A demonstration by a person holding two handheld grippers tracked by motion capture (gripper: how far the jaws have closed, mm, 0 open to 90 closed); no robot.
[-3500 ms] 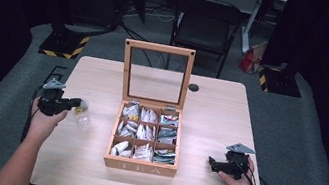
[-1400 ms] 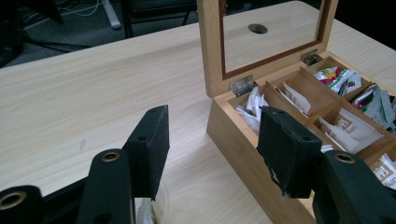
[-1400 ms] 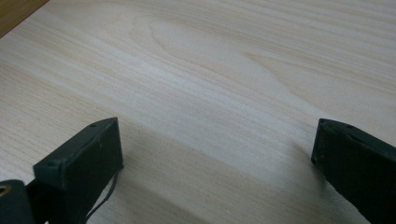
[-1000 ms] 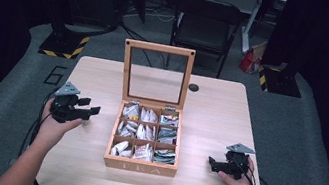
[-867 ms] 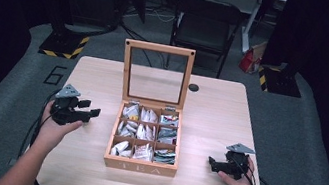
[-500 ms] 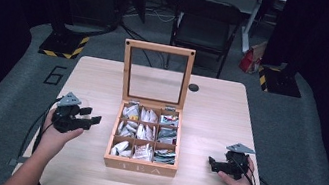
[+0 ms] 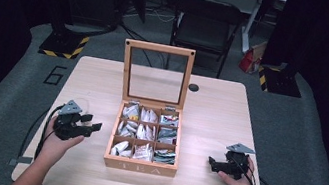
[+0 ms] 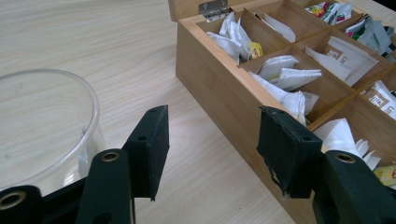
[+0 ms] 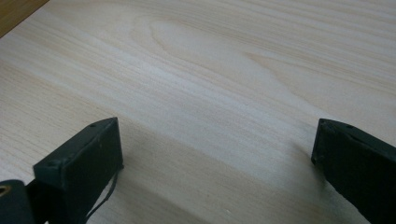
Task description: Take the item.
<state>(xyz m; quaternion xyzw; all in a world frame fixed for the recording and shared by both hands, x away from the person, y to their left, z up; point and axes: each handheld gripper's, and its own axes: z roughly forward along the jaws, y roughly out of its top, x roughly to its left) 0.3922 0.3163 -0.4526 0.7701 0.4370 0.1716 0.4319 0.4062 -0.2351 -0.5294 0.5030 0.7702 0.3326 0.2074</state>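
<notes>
An open wooden tea box (image 7: 140, 164) stands mid-table, its glass lid (image 7: 156, 75) upright, its compartments full of tea bags (image 7: 147, 131). My left gripper (image 7: 94, 126) hovers low just left of the box, pointing at its side. In the left gripper view this gripper (image 8: 212, 140) is open with bare table between the pads. A clear round cup (image 8: 37, 126) sits to its left and the box wall (image 8: 219, 88) to its right. My right gripper (image 7: 212, 162) rests right of the box. In its own view the right gripper (image 9: 215, 140) is open wide over plain wood.
The light wooden table (image 7: 215, 111) has a dark round hole (image 7: 193, 87) behind the box. A black chair (image 7: 203, 28) stands beyond the far edge. Cables trail from both grippers off the near corners.
My left hand has come down and toward the near edge, staying left of the box with jaws the same width. The right hand has not moved.
</notes>
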